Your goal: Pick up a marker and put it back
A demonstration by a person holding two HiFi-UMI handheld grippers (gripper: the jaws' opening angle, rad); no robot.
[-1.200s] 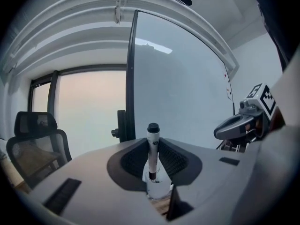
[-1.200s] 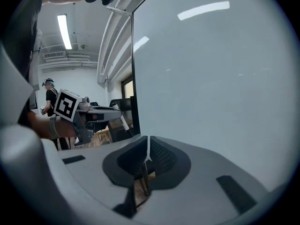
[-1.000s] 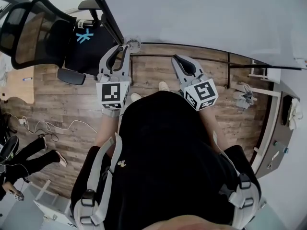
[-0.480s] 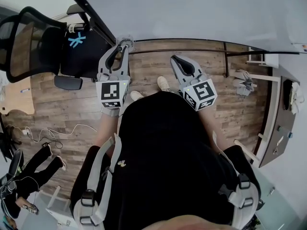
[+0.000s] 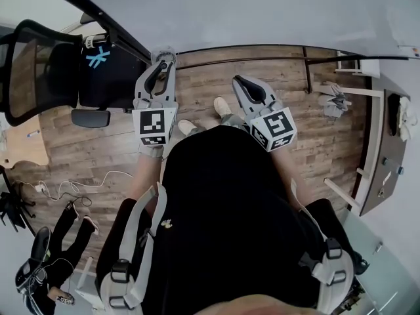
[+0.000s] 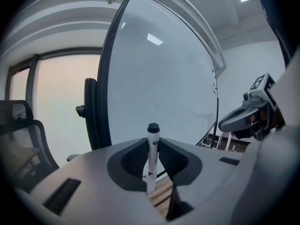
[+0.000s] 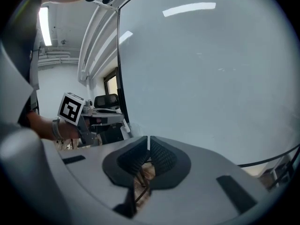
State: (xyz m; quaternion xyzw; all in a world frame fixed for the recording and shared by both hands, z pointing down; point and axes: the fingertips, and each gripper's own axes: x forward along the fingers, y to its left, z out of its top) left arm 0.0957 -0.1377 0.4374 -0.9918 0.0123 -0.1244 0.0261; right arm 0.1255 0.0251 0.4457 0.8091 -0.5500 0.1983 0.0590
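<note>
In front of the big white board [image 5: 262,12], a person stands on a wood floor [image 5: 203,87] with one tool in each hand. The left gripper [image 6: 152,146] is shut on the marker [image 6: 151,161]. The marker stands straight up between the two jaws. Its black cap pokes out above them and its white body sits in the pinch. From the head view, this gripper [image 5: 164,63] is held up close to the bottom edge of the board.

The right gripper [image 7: 148,146] has its jaws pressed together with nothing in them. It hangs beside the left one [image 5: 243,84], near it but not touching.

I think the picking-up part is done, because the marker is off its resting place and in the jaws. What is left is the putting-back part. I cannot see a tray or ledge for the marker in any view, so I cannot say just where it goes. The next move likely needs the left gripper to carry the marker to its spot, set it down gently, and only then let the jaws open. If the jaws open too soon, the marker could drop to the floor and roll away.

Now the count. There is one marker, two grippers and one board. There is one black chair [image 5: 39,64] off to the left. Down in the left corner I can see another person's legs [image 5: 65,231], and some thin cables [image 5: 72,189] lie on the floor near them.
</note>
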